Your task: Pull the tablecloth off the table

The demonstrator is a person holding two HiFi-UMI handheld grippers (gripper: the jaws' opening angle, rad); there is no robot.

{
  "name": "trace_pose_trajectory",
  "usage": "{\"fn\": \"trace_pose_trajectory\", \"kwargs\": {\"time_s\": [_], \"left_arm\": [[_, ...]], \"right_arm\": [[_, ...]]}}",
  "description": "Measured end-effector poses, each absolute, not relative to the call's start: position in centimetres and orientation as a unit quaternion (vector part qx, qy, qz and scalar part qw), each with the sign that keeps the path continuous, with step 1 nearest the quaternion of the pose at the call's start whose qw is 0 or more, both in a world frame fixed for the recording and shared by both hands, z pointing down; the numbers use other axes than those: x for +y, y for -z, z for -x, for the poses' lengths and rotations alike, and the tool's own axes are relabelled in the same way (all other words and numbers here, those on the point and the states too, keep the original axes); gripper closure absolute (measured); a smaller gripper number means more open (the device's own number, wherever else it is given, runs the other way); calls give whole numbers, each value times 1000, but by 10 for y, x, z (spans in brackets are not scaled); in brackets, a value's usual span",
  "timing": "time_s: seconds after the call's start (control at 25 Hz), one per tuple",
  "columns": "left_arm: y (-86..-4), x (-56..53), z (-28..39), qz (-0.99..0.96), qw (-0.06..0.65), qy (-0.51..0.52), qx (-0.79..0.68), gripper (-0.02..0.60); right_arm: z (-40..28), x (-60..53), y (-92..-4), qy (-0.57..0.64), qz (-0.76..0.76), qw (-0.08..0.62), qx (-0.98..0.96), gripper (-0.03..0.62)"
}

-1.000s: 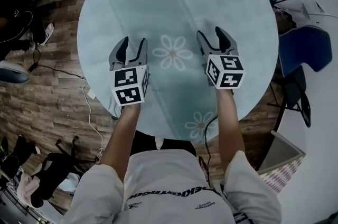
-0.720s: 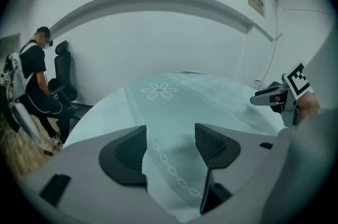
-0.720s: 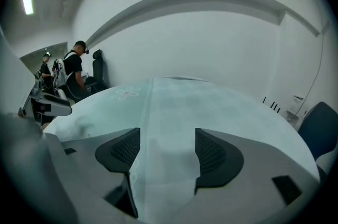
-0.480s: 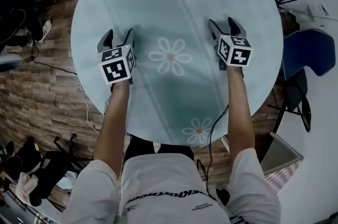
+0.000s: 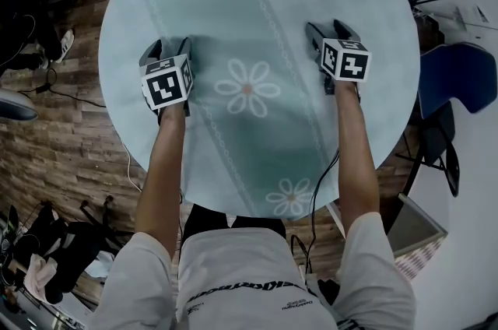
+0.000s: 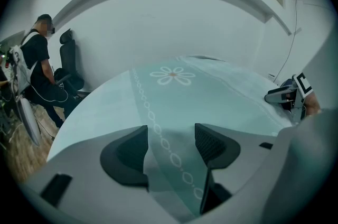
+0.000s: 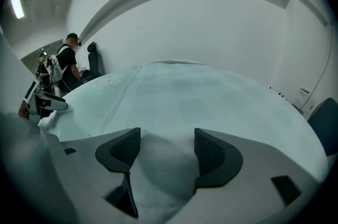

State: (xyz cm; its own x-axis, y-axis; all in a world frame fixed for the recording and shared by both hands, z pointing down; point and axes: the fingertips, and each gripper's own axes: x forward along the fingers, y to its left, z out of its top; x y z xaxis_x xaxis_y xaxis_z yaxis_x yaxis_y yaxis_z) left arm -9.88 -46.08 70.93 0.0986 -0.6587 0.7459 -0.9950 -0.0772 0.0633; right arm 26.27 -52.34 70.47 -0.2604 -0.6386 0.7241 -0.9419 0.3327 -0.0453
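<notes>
Left gripper [image 5: 167, 48], right gripper [image 5: 328, 29] | jaws just opening, wide, tablecloth [image 5: 257, 17] between, ungripped | near its left and right edges

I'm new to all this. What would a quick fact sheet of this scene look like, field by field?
Tablecloth: pale teal with daisies, spread flat over a round top
Left gripper: over the cloth, jaws just been opening, now apart, nothing gripped between them
Right gripper: likewise, jaws just been opening, apart, nothing gripped
Floor: wood planks
Bystander: standing in the background
</notes>
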Motion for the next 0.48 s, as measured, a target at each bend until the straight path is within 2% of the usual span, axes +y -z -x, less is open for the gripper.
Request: {"fn": "trace_pose_trajectory", "kwargs": {"time_s": [0.4, 0.48], "left_arm": [[-722, -461, 98, -681, 307, -288, -600, 299], [-722, -461, 97, -684, 302, -287, -598, 307]], "right_arm": [[-265, -525, -708, -244, -531, 310, -750, 284], [-267, -525, -708, -245, -533, 309, -749, 303]]}}
